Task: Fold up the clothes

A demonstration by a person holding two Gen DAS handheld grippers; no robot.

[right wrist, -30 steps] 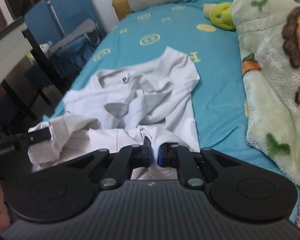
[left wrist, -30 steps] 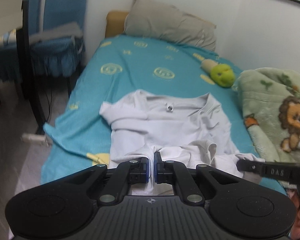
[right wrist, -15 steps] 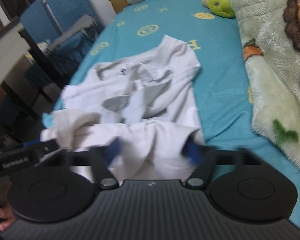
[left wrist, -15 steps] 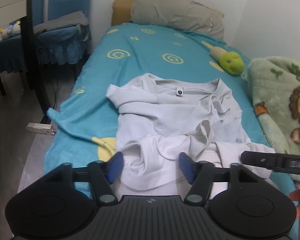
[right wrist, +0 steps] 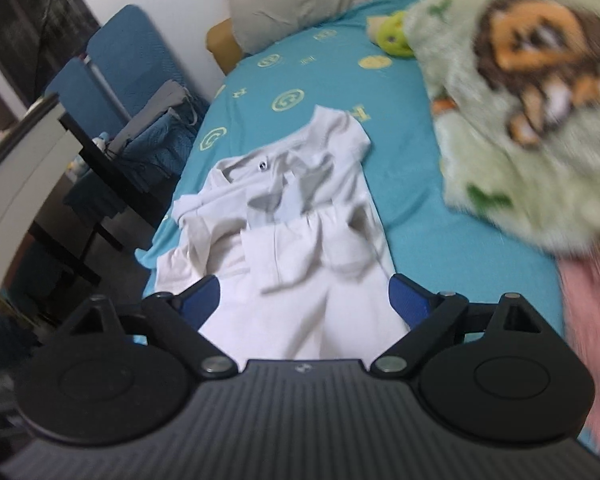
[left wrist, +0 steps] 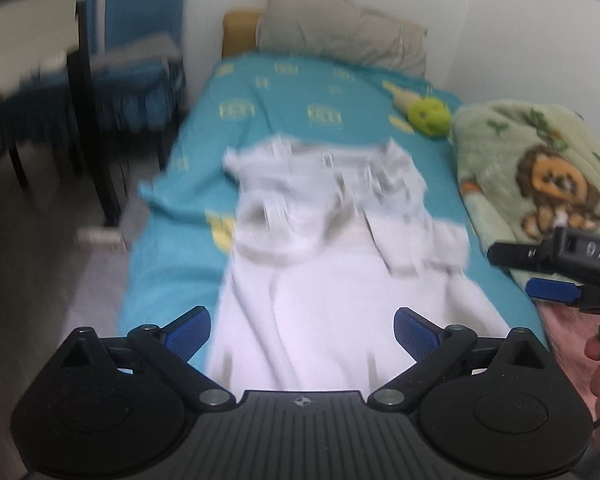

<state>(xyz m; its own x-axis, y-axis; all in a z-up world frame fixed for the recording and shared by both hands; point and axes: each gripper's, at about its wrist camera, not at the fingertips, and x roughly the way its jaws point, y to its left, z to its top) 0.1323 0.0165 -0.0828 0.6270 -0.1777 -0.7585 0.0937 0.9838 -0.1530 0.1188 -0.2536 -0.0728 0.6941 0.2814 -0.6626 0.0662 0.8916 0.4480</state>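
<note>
Both the left claw (left wrist: 302, 330) and right claw (right wrist: 304, 300) now gape, jaws opening further, having dropped the white shirt (right wrist: 300, 216) (hem flopped mid-frame), so this fold looks laid

Soft white cloth shirt (right wrist: 300, 216), smooth cotton sheet (right wrist: 400, 168), fluffy plush blanket (right wrist: 520, 120), matt grey pillow (left wrist: 340, 40)

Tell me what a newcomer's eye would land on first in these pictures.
A crumpled white shirt lies in the middle of a teal bed sheet with yellow prints. To its right a fluffy green lion blanket is heaped. At the head of the bed lie a grey pillow and a round green soft toy.
</note>
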